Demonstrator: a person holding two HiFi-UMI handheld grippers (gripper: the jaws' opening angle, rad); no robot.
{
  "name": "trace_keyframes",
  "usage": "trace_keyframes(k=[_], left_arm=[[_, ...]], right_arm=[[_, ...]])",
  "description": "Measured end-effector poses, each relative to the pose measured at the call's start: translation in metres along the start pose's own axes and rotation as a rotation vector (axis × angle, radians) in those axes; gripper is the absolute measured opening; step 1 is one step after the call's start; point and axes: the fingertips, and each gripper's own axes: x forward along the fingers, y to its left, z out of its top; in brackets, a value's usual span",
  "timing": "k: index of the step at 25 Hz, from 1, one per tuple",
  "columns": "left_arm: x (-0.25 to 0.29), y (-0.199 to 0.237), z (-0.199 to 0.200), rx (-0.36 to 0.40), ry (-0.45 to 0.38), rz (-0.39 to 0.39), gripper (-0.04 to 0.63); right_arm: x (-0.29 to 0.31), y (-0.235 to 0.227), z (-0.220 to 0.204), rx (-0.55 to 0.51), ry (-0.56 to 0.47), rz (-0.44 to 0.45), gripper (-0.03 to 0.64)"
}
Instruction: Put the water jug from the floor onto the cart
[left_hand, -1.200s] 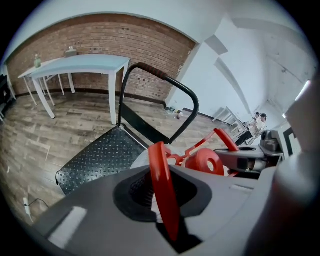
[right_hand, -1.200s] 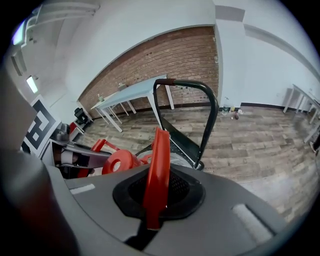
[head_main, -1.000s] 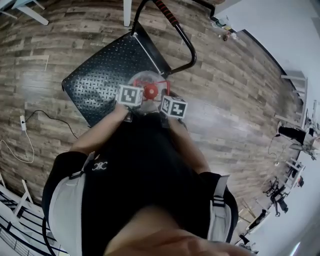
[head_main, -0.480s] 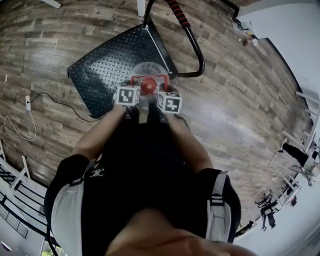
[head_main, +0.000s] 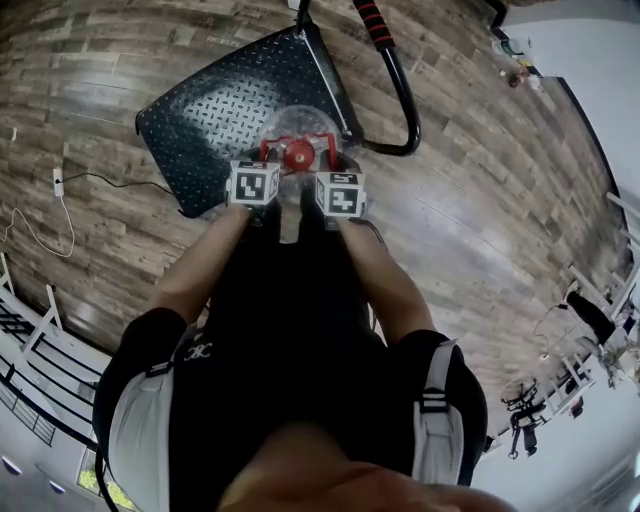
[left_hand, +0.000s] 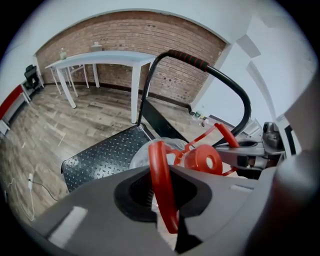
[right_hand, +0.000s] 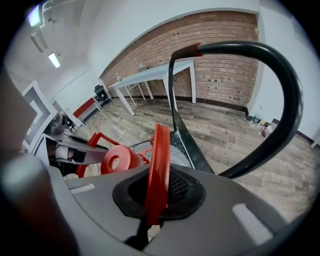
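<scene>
The water jug (head_main: 297, 128) is a clear bottle with a red cap (head_main: 299, 153) and a red loop handle. It is over the near right corner of the black studded cart platform (head_main: 215, 105), beside the cart's push bar (head_main: 400, 95). My left gripper (head_main: 270, 162) is clamped on the handle's left loop (left_hand: 161, 185); its jaws are opening slightly with the loop still pinched between them. My right gripper (head_main: 327, 162) is shut on the right loop (right_hand: 159, 160). The cap (left_hand: 202, 159) sits between the two grippers. Whether the jug's base touches the platform is hidden.
A white cable and power strip (head_main: 58, 185) lie on the wood floor left of the cart. A white table (left_hand: 100, 56) stands before the brick wall. Small bottles (head_main: 512, 62) sit by the far wall. White rails (head_main: 25, 330) run at lower left.
Both grippers have sunk with the jug hanging from its red handle, staying by the cart's near right corner. Both stay clamped on the handle.
</scene>
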Motion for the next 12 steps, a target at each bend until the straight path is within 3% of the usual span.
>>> trace_keyframes(k=[7,12], left_arm=[[0.018,0.000,-0.002,-0.007,0.025,0.012,0.046],[0.031,0.004,-0.010,-0.016,0.030,0.002,0.044]], right_arm=[[0.017,-0.008,-0.006,0.026,0.034,0.003,0.017],[0.025,-0.011,-0.005,-0.026,0.031,-0.009,0.017]])
